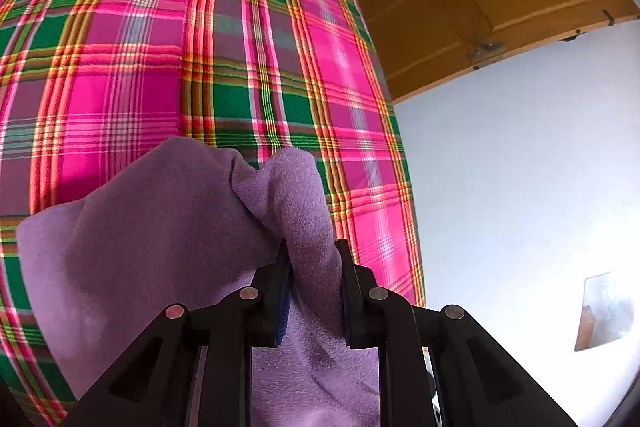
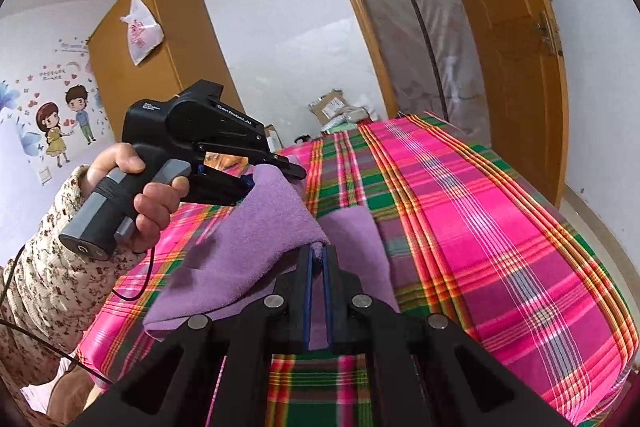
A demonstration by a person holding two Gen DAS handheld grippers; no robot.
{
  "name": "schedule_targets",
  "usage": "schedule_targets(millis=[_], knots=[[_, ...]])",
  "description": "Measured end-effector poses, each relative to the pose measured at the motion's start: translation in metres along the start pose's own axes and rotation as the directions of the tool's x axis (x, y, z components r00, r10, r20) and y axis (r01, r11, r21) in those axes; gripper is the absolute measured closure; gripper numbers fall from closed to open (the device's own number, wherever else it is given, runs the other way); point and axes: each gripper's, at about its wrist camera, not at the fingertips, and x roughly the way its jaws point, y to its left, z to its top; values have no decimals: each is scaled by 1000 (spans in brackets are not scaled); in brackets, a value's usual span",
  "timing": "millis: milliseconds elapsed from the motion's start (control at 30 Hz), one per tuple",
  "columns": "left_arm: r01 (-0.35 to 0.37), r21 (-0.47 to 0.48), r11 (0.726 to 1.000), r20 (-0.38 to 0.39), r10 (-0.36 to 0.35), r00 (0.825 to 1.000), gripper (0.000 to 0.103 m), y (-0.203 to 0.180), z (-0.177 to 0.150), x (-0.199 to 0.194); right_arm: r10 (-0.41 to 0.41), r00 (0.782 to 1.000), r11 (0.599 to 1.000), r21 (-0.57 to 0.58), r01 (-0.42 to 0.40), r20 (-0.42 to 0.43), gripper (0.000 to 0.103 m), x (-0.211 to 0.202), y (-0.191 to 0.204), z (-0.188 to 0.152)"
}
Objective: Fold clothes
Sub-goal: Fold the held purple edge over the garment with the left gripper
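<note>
A soft purple garment (image 1: 160, 227) hangs over the pink and green plaid bed cover (image 1: 140, 47). My left gripper (image 1: 312, 247) is shut on a thick bunch of its upper edge, which bulges up between the fingers. In the right wrist view the same purple garment (image 2: 264, 219) stretches between both tools. My right gripper (image 2: 319, 250) is shut on another part of the edge, its blue pads pinched tight on the cloth. A hand in a floral sleeve holds the left gripper (image 2: 276, 173) at the left, its jaws closed on the fabric. The lower part of the garment rests on the plaid bed cover (image 2: 500, 227).
The bed's right edge drops toward a pale floor (image 1: 520, 187). A wooden door (image 2: 504, 39) stands behind the bed, and a wardrobe (image 2: 168, 39) with a plastic bag hung on it is at the back left. Boxes (image 2: 332, 107) sit beyond the bed's far end.
</note>
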Motion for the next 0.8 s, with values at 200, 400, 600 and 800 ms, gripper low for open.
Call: schedule_targets(millis=[200, 400, 600, 800], knots=[[2, -18, 1000, -31, -3, 1000, 84, 4, 2, 16, -28, 999, 999, 19, 29, -30, 98, 8, -9, -5], [4, -27, 1000, -51, -5, 999, 83, 10, 2, 25, -52, 997, 998, 25, 53, -58, 98, 15, -15, -10], [15, -26, 1000, -69, -16, 998, 83, 11, 4, 33, -78, 994, 996, 31, 80, -77, 98, 19, -19, -12], [38, -34, 999, -73, -40, 997, 77, 14, 4, 31, -107, 990, 994, 25, 110, -94, 98, 21, -17, -15]])
